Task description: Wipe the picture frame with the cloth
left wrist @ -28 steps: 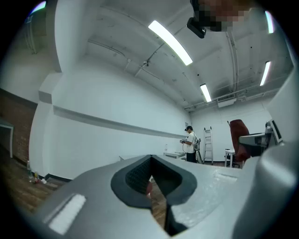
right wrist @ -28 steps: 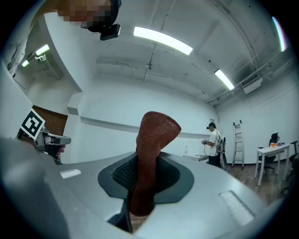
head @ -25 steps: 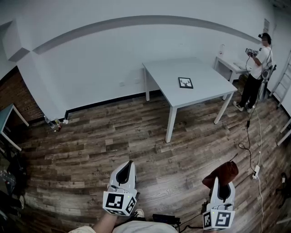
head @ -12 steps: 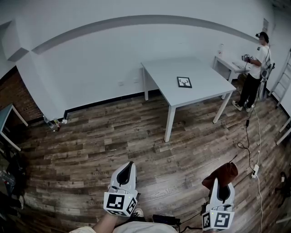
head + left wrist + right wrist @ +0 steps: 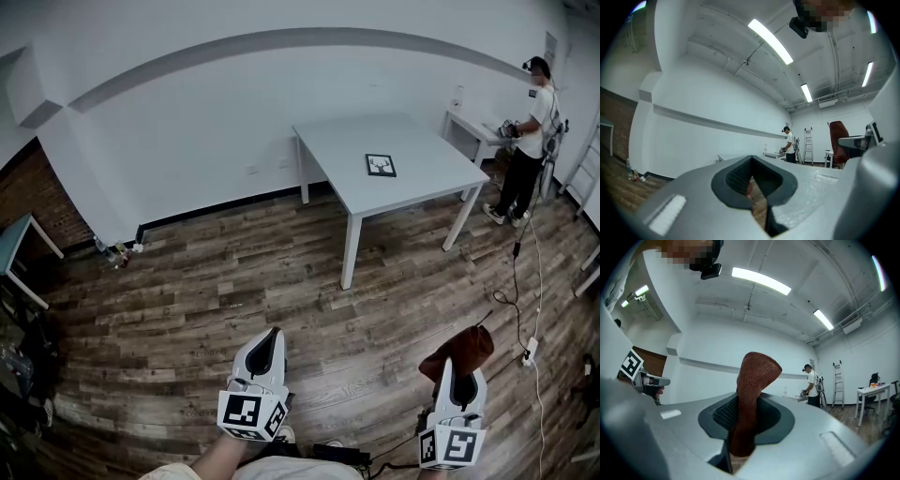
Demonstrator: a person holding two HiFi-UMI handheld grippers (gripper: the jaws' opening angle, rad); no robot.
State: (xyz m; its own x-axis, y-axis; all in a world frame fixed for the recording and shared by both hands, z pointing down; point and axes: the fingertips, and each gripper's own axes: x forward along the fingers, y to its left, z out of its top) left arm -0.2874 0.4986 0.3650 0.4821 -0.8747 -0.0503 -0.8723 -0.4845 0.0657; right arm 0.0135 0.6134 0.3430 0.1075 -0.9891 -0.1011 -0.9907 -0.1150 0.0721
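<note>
A small black picture frame lies flat on the white table, far ahead of both grippers. My right gripper is at the bottom right of the head view, shut on a reddish-brown cloth that sticks up from its jaws; in the right gripper view the cloth stands between the shut jaws. My left gripper is at the bottom centre, shut with nothing in it; in the left gripper view the jaws of the left gripper meet.
Wood-plank floor lies between me and the table. A person stands at a second white desk at far right. A cable trails over the floor at right. A ladder leans at the right edge.
The view has shifted slightly; both grippers hold the same pose. The person at the far desk has turned a little.
</note>
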